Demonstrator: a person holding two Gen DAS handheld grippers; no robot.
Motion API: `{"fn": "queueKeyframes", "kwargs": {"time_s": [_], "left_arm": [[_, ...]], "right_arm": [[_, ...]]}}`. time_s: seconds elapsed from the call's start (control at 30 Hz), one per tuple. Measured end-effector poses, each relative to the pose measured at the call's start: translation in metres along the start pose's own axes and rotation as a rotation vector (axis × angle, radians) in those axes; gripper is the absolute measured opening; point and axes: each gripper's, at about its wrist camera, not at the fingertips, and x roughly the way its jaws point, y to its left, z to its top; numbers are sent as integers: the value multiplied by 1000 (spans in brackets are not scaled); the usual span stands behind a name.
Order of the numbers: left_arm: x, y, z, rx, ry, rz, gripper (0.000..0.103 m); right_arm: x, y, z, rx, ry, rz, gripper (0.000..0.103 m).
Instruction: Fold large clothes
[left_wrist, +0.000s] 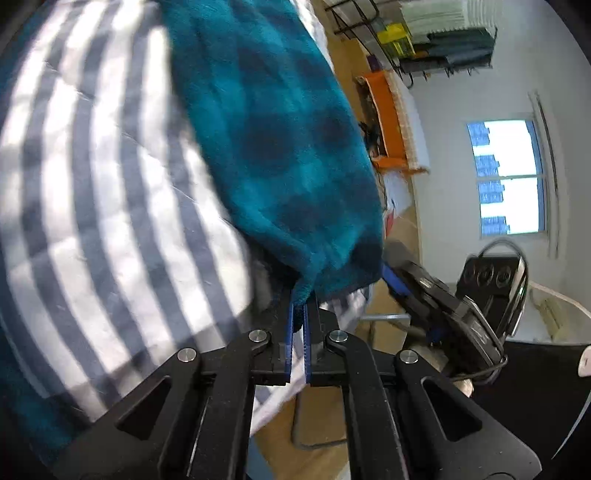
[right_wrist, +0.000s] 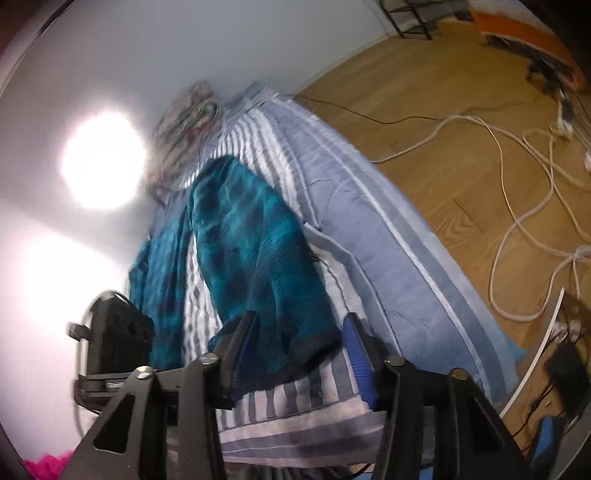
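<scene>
Here, fuzzy teal checked fleece garment (right_wrist: 255, 258) w/ dark hem over striped bedding (right_wrist: 295, 417).

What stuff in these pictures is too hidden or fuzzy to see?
- Left wrist view: most of the teal pants run off the top edge; only the corner pinched in the left gripper shows.
- Left wrist view: things on the shelf are too small to name.
- Right wrist view: the patterned pile at the bed's far end is blurred.
- Right wrist view: the right gripper covers part of the pants' hem.
</scene>
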Motion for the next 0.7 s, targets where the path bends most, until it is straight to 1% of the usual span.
{"fn": "queueKeyframes", "kwargs": {"time_s": [0.03, 0.07, 0.13, 0.2, 0.23, 0.27, 0.33, 0.4, 0.5, 0.57, 0.63, 0.67, 0.7], "left_arm": [[0, -4, -4, 17, 0, 11, 1], [0, -7, -7, 31, -1, 22, 1], [-6, -16, -13, 70, -15, 55, 2], [-15, -24, -20, 107, -20, 72, 8], [-24, -28, -25, 129, -26, 89, 15], [-33, -30, -29, 147, -32, 96, 25], [-58, -35, -43, 193, -74, 108, 33], [-82, -39, -57, 232, -108, 127, 34], [-127, -35, -75, 249, -175, 140, 34], [-156, -31, -82, 242, -236, 144, 34], [-194, -17, -89, 212, -307, 155, 34], [-204, -16, -87, 200, -336, 163, 34], [-222, -6, -91, 183, -374, 178, 34]], "right_arm": [[4, 3, 1, -15, 22, -14, 21], [5, 5, 3, -16, 33, -27, 12], [-3, 10, 3, -8, 25, -25, 8], [-17, 20, 6, -17, -5, -21, 7], [-23, 25, 8, -22, -15, -19, 7], [-28, 32, 10, -31, -25, -19, 7], [-37, 48, 13, -57, -49, -10, 7], [-44, 67, 16, -85, -69, 14, 6], [-47, 101, 19, -140, -82, 54, 6], [-47, 126, 18, -188, -86, 86, 6], [-45, 152, 17, -231, -87, 125, 6], [-44, 166, 16, -253, -84, 148, 6], [-42, 183, 13, -280, -80, 170, 6]]}}
